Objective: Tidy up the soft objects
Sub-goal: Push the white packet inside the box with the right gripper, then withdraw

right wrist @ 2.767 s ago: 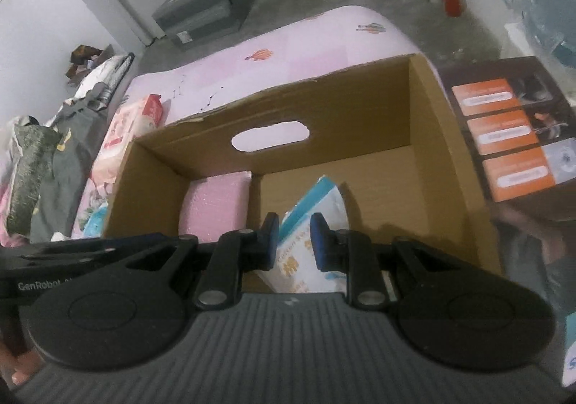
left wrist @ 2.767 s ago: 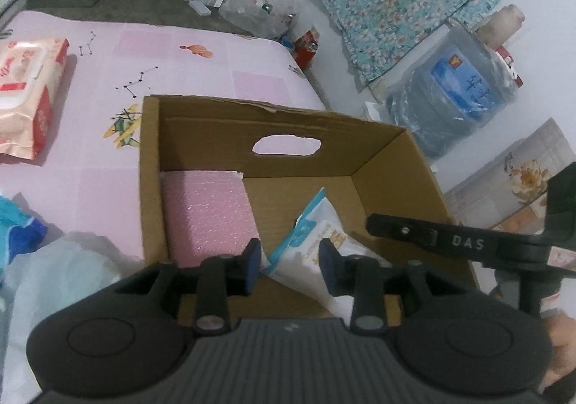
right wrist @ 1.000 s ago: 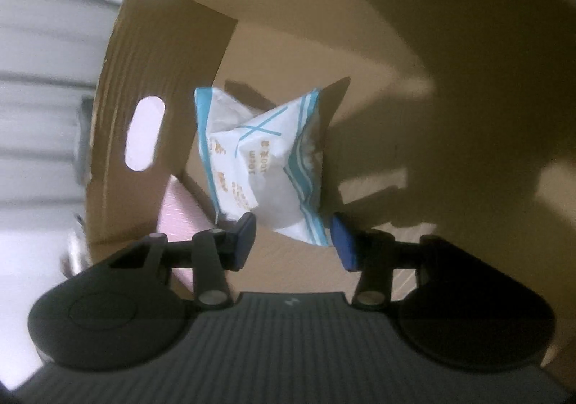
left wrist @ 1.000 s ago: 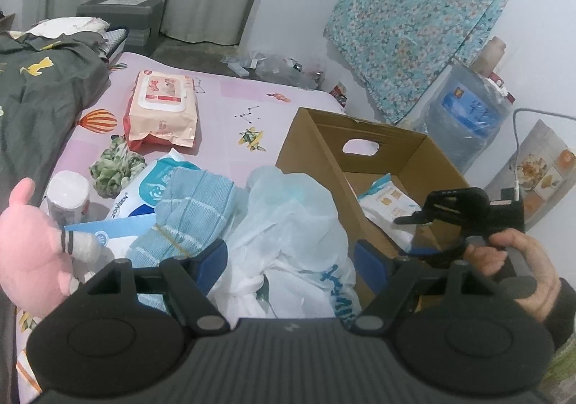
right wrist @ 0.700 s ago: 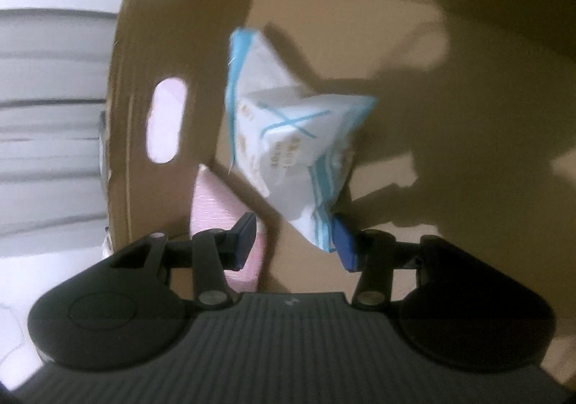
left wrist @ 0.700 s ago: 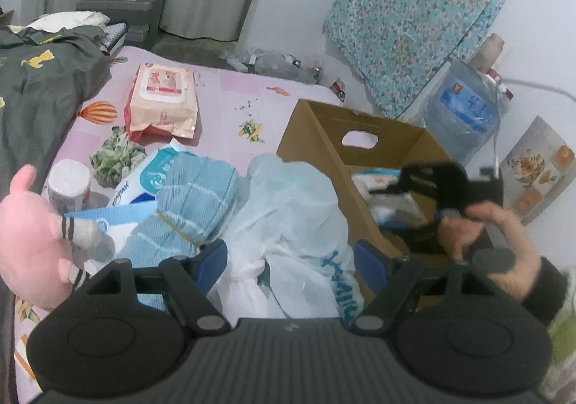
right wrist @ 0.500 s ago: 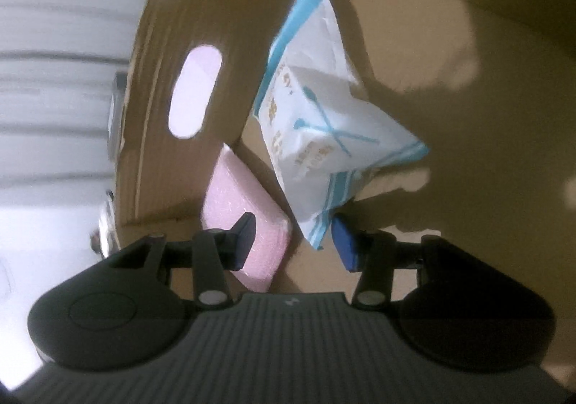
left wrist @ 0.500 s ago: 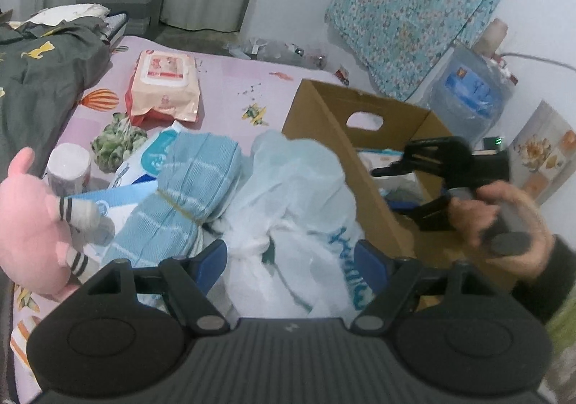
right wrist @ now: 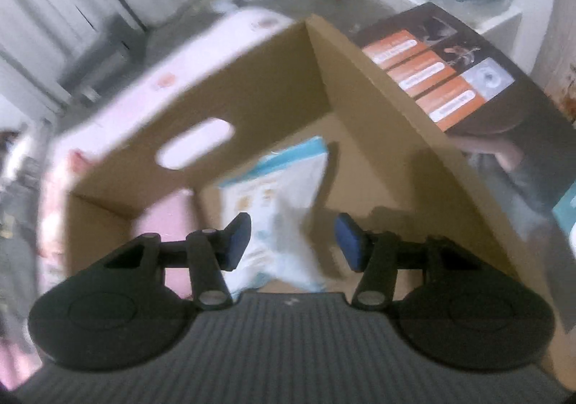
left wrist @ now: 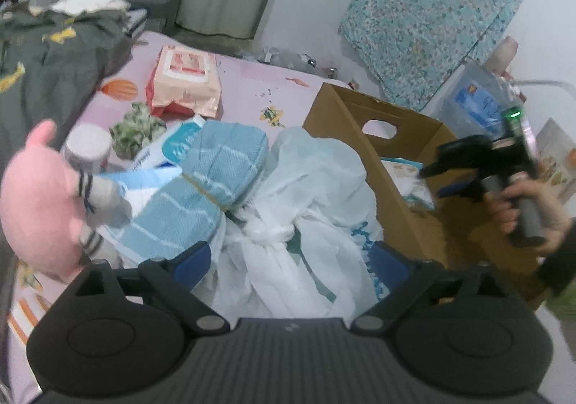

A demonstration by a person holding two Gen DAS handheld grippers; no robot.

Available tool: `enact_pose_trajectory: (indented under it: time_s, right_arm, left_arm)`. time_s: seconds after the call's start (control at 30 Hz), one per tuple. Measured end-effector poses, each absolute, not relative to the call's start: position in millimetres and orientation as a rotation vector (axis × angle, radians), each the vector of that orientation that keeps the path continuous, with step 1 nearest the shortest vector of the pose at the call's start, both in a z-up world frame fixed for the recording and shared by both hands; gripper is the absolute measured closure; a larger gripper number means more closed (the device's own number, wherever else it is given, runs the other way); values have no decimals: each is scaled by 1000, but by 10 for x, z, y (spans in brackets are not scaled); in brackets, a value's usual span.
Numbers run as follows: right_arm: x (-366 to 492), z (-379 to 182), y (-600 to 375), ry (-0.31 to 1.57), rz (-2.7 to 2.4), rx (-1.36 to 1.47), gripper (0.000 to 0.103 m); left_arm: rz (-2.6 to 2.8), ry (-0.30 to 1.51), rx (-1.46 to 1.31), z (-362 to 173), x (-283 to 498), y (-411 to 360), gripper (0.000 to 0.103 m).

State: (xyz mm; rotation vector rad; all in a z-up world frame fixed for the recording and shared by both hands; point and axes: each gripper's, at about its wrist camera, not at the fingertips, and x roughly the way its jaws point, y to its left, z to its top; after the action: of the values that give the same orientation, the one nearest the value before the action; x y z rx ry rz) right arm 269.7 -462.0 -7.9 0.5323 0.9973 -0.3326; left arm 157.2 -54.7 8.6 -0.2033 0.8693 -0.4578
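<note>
Pink bed [left wrist: 248, 87] w/ 1 cardboard box [left wrist: 345, 123]; 2 packs inside: white-blue [right wrist: 284, 195], pink [right wrist: 172, 220]. Left gripper [left wrist: 289, 256] opening wide round 1 white bag [left wrist: 309, 209], not squeezing. Right gripper [right wrist: 293, 236] opening, holds nothing.

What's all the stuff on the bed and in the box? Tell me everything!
cardboard box: one, brown, right of the pile
white-blue packet: one, inside box
pink pad: one, inside box
white plastic bag: one, between left jaws
blue towel: one, left of bag
pink plush: one, far left
wipes pack: one, peach, on bed
left gripper: jaws opening around bag
right gripper: jaws opening, above box, nothing gripped
</note>
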Motion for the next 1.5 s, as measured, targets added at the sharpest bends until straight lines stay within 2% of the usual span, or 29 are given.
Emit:
enact_pose_trajectory:
  time_s: [0.1,0.23,0.57,0.9,1.0,1.1,1.17,1.5]
  right_arm:
    - [2903,-354,-4521,1064,-307,514,51]
    - [3052,-469,-4430,1058,-243,504,58]
    - [3280,-555,-4342,943,-174,449,62]
    - [2973,-77,-4418,836,-57,433,60]
    - [2978,-100,-4350,873,2,422,61]
    - [3086,-370,-4355,966,-19,428,65]
    - [3098,-408,-4395,957,-23,462,63]
    - [2604,459,-4185,807,141,450,62]
  left_arm:
    - [-466,898,-227,41,1577,-525,7]
    - [-448,894,-180,24,1540,-523,7]
    - [-420,898,-136,28,1487,-510,7]
    - [-368,866,-44,83,1346,-479,7]
    - [-347,850,-33,106,1298,-456,7]
    - [-331,832,-26,141,1239,-416,7]
    - [-314,810,-3,182,1192,-386,7]
    - [-259,700,58,445,1057,-184,7]
